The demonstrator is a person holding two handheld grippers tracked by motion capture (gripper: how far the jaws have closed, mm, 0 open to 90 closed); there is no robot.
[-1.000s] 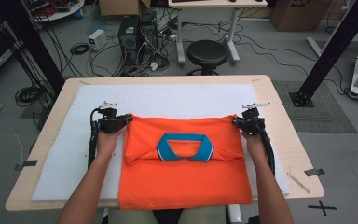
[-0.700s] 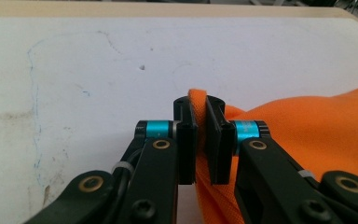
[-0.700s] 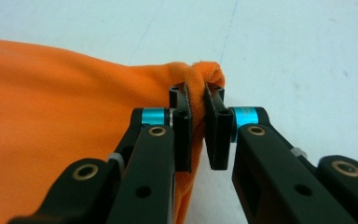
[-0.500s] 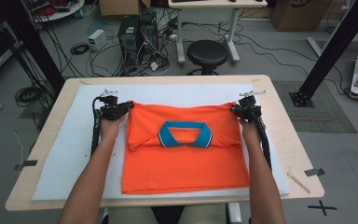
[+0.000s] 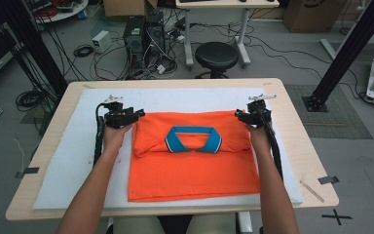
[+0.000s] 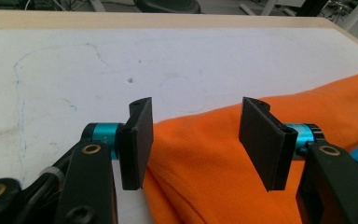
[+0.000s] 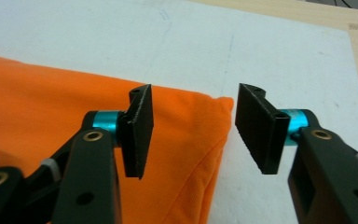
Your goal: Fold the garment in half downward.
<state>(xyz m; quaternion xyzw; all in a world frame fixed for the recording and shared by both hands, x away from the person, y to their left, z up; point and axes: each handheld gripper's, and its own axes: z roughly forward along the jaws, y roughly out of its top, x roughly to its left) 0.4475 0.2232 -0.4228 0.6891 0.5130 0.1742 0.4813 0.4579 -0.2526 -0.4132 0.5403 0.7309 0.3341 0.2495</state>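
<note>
Both your grippers stand open, jaws just spread: the left gripper [image 5: 137, 115] over the far left corner of the folded orange shirt [image 5: 190, 165], the right gripper [image 5: 239, 116] over its far right corner. Nothing is pinched. Your shirt lies centred on the white pad [image 5: 78, 161], blue collar [image 5: 193, 140] up.

both gripper jaws just opened, left gripper [image 6: 193, 144] and right gripper [image 7: 193, 135] letting go of orange shirt [image 5: 190, 156] corners
</note>
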